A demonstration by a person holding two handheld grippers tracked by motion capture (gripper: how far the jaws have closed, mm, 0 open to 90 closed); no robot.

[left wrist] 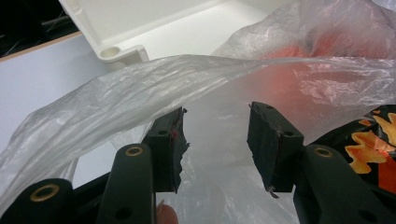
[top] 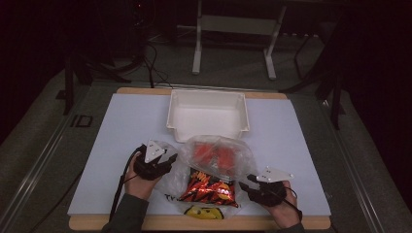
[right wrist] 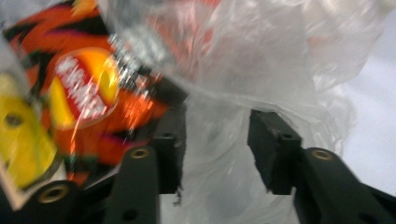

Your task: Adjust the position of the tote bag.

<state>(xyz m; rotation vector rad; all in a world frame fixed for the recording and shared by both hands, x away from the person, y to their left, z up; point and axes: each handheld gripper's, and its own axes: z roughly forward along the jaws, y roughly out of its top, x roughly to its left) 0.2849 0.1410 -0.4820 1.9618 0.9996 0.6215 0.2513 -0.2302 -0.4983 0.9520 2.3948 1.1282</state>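
Plastic bag point(top: 214, 170), thin and clear, lies on the near half of the desk point(top: 126, 126), just in front of the white bin point(top: 208, 114). From the high view, an orange snack packet point(top: 210, 188) shows through the film, with something red point(top: 214, 154) bunched above it. Left hand-held gripper point(top: 171, 162) sits at the bag's left edge, right hand-held gripper point(top: 248, 182) at its right edge, each in a hand.

Over to the left gripper view: the jaws stand well apart, film billowing between and over them, but the pads aren't pressing on it. A corner of the bin sits beyond.

Right gripper view now, and it's blurred: jaws wide again, crinkled film lying in the gap, nothing pinched. The packet fills the left side, touching the left jaw.
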